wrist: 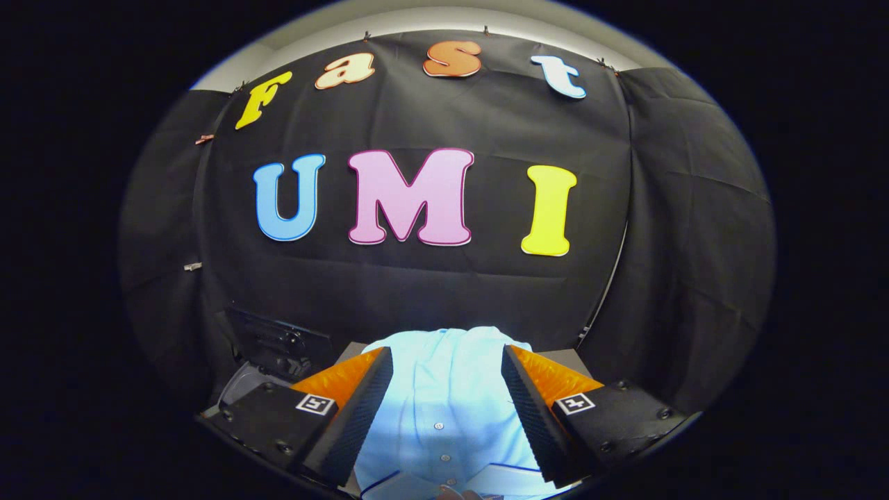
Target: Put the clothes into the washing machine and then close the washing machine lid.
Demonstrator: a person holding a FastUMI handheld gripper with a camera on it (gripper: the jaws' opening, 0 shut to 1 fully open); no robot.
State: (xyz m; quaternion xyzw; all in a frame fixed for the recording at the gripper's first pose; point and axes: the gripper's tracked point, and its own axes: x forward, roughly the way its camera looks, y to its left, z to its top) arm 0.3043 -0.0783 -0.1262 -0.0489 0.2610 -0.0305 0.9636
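A pale blue buttoned shirt (444, 410) lies on a grey surface, directly between and below my two fingers. My gripper (446, 361) is open, its black ribbed pads (371, 410) standing wide apart on either side of the cloth and not pressing it. The orange backs of the fingers point toward the booth's black wall. A dark open machine part with a light rim (267, 354) sits to the left, beyond the left finger; its shape is hard to make out.
The grey tabletop (566, 357) shows in small patches beside the shirt. The black cloth wall (444, 292) stands close behind the shirt and curves round on the right.
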